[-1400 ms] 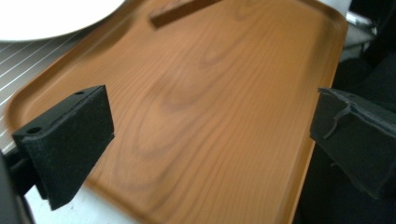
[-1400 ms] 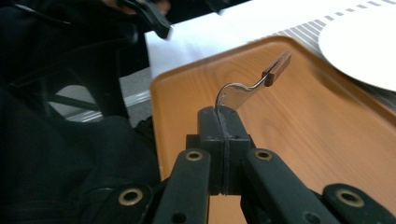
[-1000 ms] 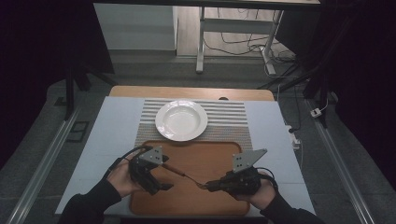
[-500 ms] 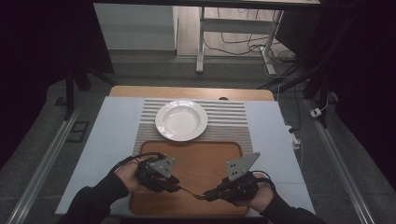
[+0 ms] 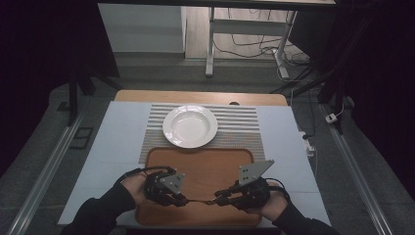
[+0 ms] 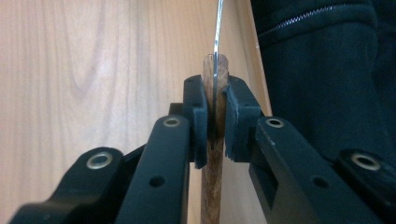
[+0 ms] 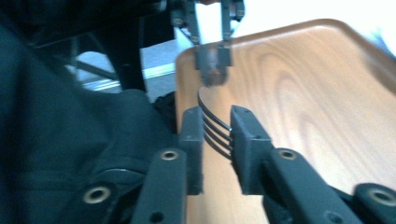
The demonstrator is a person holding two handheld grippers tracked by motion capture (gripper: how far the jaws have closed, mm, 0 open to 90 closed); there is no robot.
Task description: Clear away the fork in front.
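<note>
A fork (image 5: 200,201) with a wooden handle (image 6: 215,93) hangs just over the front of the wooden tray (image 5: 205,166), stretched between both grippers. My left gripper (image 5: 182,199) is shut on the handle, whose metal neck runs up beyond the pads in the left gripper view. My right gripper (image 5: 219,198) holds the other end: the tines (image 7: 217,133) lie between its two pads. The left gripper (image 7: 212,58) faces it from farther off in the right gripper view. A dark sleeve (image 6: 322,70) sits close beside the fork.
A white deep plate (image 5: 190,126) rests on a striped mat (image 5: 240,122) behind the tray. White covering (image 5: 117,142) spreads over the table on both sides. Table legs and cables stand on the floor beyond the far edge.
Both grippers have drawn a little toward the tray's front edge, keeping the fork between them.
</note>
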